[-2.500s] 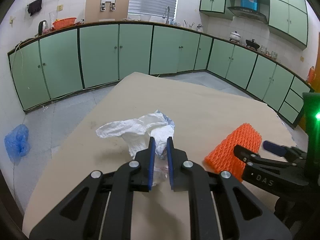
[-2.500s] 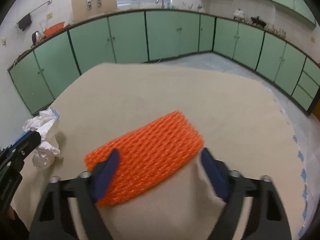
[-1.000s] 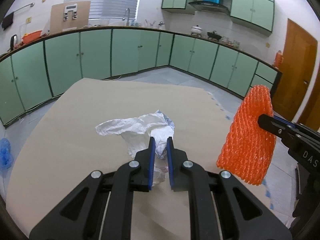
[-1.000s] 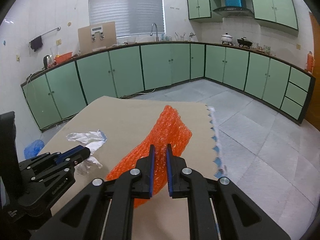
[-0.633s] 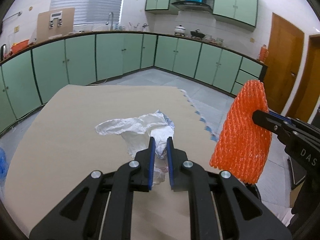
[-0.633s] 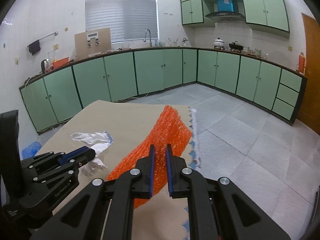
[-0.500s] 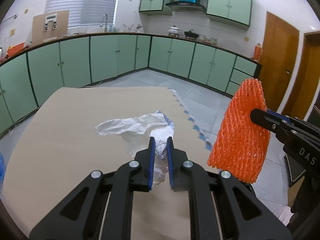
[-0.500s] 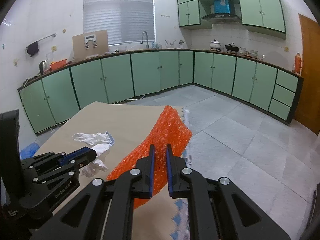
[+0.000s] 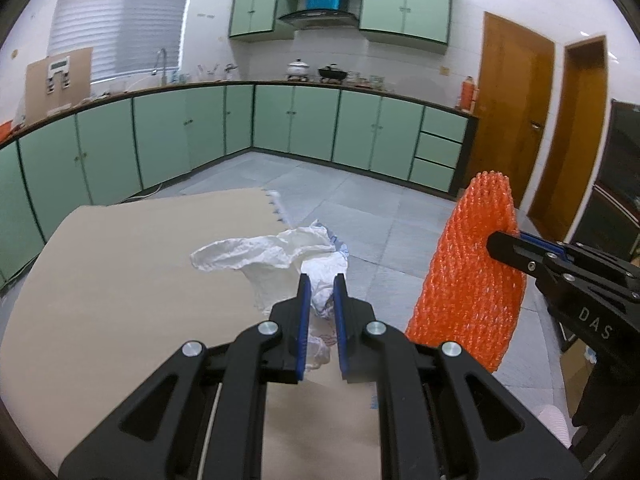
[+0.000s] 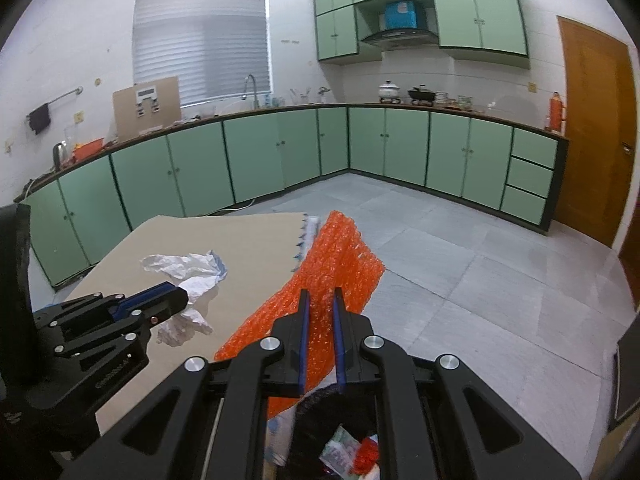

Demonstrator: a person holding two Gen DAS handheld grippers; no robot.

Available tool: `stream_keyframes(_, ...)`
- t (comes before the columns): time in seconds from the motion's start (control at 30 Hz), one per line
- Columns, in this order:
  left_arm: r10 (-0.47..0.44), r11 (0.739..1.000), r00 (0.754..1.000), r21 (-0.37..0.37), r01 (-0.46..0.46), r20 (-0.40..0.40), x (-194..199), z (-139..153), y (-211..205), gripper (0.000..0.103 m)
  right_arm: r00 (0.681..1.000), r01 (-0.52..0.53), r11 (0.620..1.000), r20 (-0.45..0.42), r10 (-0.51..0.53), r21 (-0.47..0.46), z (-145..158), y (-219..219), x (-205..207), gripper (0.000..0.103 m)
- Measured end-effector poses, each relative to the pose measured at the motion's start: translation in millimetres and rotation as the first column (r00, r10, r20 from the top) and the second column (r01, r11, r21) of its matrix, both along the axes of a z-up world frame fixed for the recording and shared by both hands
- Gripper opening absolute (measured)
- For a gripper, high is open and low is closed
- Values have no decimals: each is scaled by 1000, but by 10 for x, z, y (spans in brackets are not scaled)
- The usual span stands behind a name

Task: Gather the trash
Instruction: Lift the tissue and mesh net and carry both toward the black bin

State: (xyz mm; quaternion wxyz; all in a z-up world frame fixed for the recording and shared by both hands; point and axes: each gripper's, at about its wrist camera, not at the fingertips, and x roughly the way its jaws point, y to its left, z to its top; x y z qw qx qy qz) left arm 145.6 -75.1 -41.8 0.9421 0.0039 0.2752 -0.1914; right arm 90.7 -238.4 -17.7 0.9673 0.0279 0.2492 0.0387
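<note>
My left gripper [image 9: 319, 284] is shut on a crumpled white plastic bag [image 9: 276, 252] and holds it in the air near the right edge of the tan table [image 9: 120, 264]. The bag also shows in the right wrist view [image 10: 188, 268], with the left gripper [image 10: 176, 300] at the left. My right gripper [image 10: 319, 300] is shut on an orange foam net [image 10: 336, 256], which hangs lifted off the table; it also shows in the left wrist view [image 9: 472, 264]. Below my right gripper lies a dark bin opening [image 10: 340, 440] with trash in it.
Green cabinets [image 10: 280, 152] run along the far walls with a counter, sink and pots. Grey tiled floor [image 10: 460, 260] lies to the right of the table. A wooden door [image 10: 592, 140] stands at the right. A dark appliance [image 9: 616, 184] is at the far right.
Both grippers have swung right with their loads, from over the table toward its right edge and the floor. The bin has come into view under the right gripper.
</note>
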Motion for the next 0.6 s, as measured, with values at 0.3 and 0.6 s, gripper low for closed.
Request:
stream_keyframes(0.3,-109,994,994,-7,109,4,-171,-63,-532,10,996,88,996,-5,-88,-4,-39,-444,-239,10)
stream_keyframes(0.6,-209,977,978,-41,208,-22,-228,-316,-962,10,987,160,987,-29,-161,-28,-172,-763,-424,10)
